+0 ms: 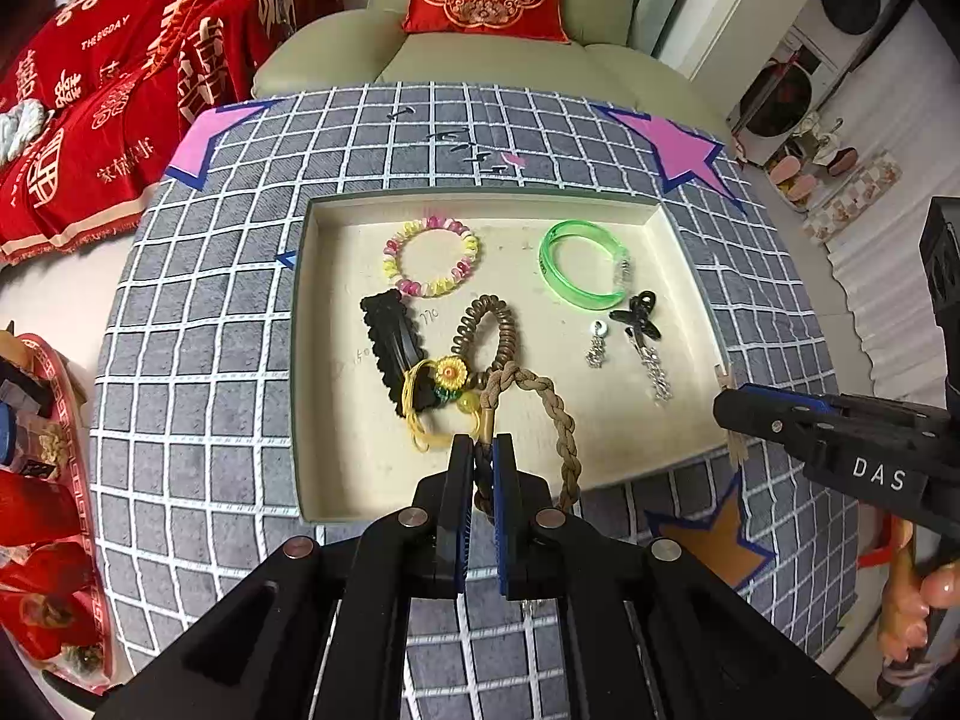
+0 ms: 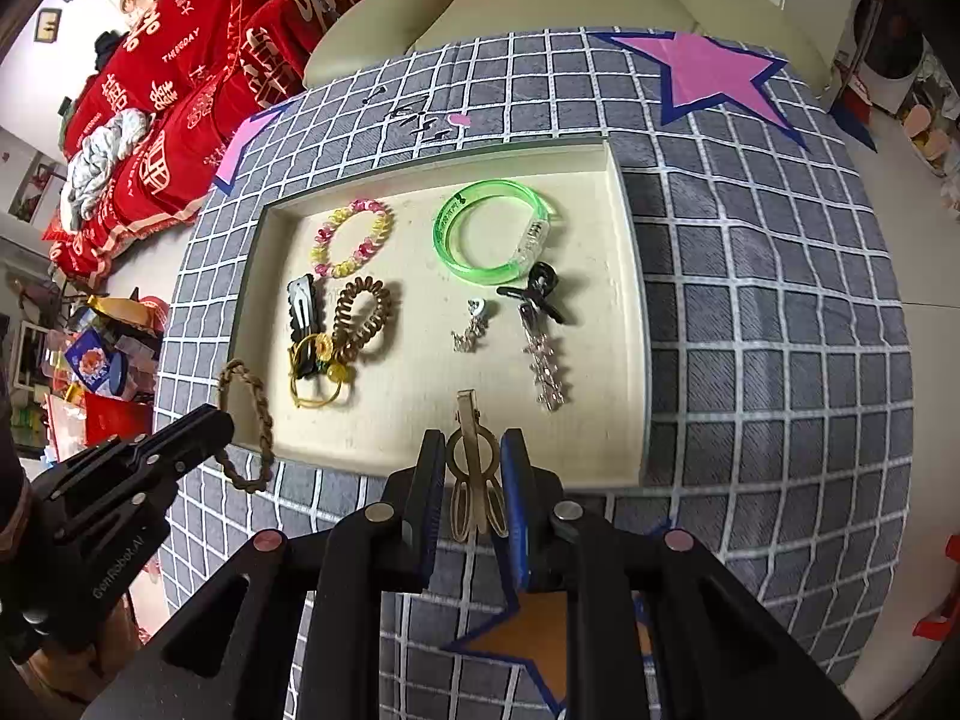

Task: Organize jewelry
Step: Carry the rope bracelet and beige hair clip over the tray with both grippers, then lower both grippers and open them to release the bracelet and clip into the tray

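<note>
A cream tray [image 1: 336, 312] [image 2: 624, 276] sits on the checked cloth. It holds a pink-yellow bead bracelet [image 1: 431, 257] [image 2: 351, 237], a green bangle [image 1: 579, 264] [image 2: 489, 231], a black hair clip [image 1: 393, 348] [image 2: 302, 306], a brown coil tie [image 1: 489, 324] [image 2: 363, 318], a sunflower tie [image 1: 447, 375] [image 2: 321, 354], a black bow clip [image 1: 639, 315] [image 2: 537, 294] and silver earrings [image 1: 597, 348] [image 2: 474, 324]. My left gripper [image 1: 483, 450] [image 2: 222, 426] is shut on a brown braided bracelet [image 1: 555, 414] [image 2: 255, 420] over the tray's near edge. My right gripper [image 2: 471, 450] [image 1: 729, 408] is shut on a bronze hair clip [image 2: 471, 468] at the tray's front rim.
A grey checked cloth [image 1: 210, 360] [image 2: 750, 330] with pink stars [image 2: 714, 75] and an orange star [image 2: 528, 630] covers the table. A beige sofa [image 1: 498, 60] with a red cushion stands behind. Red bedding [image 1: 120, 90] and cluttered items [image 1: 42, 450] lie left.
</note>
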A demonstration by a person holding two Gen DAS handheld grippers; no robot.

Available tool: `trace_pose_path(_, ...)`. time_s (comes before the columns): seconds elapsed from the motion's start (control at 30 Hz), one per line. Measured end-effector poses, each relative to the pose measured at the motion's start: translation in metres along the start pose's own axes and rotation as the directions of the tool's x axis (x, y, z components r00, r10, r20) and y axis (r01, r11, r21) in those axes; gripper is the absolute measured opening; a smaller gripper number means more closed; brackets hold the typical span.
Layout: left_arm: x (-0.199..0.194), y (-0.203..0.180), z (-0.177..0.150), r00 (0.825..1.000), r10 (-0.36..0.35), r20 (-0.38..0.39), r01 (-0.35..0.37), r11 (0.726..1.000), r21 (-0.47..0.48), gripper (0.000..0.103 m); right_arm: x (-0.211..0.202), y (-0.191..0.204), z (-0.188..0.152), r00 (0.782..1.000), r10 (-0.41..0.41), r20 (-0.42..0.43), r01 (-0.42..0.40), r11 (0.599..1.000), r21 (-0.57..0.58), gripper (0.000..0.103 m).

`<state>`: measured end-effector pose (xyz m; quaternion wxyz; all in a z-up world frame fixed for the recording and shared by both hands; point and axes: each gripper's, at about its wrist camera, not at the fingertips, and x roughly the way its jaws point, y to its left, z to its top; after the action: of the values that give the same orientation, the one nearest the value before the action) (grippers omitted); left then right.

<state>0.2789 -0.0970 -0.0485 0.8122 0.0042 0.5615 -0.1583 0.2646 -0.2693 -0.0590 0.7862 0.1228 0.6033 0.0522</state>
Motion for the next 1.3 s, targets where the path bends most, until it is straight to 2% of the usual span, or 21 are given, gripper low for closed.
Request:
trace_pose_path(0.5,0.054,-0.011,0.012,0.997,0.049,-0.064,-0.047,0.999,0.024,0.014,0.047,-0.011,0.025,0.998,0.009,-0.056,-0.008,1.000,0.030,0.020)
trace_pose_path(0.97,0.075,-0.019,0.014,0.992,0.096,-0.082,-0.090,0.993,0.074,0.014,0.074,-0.015,0.033,0.996,0.004,-0.087,-0.002,1.000,0.025,0.020)
trace_pose_path(1.3,0.084,-0.018,0.013,0.984,0.138,-0.113,-0.131,0.989,0.071,0.014,0.088,-0.017,0.033,0.994,-0.008,-0.109,0.010,1.000,0.026,0.021)
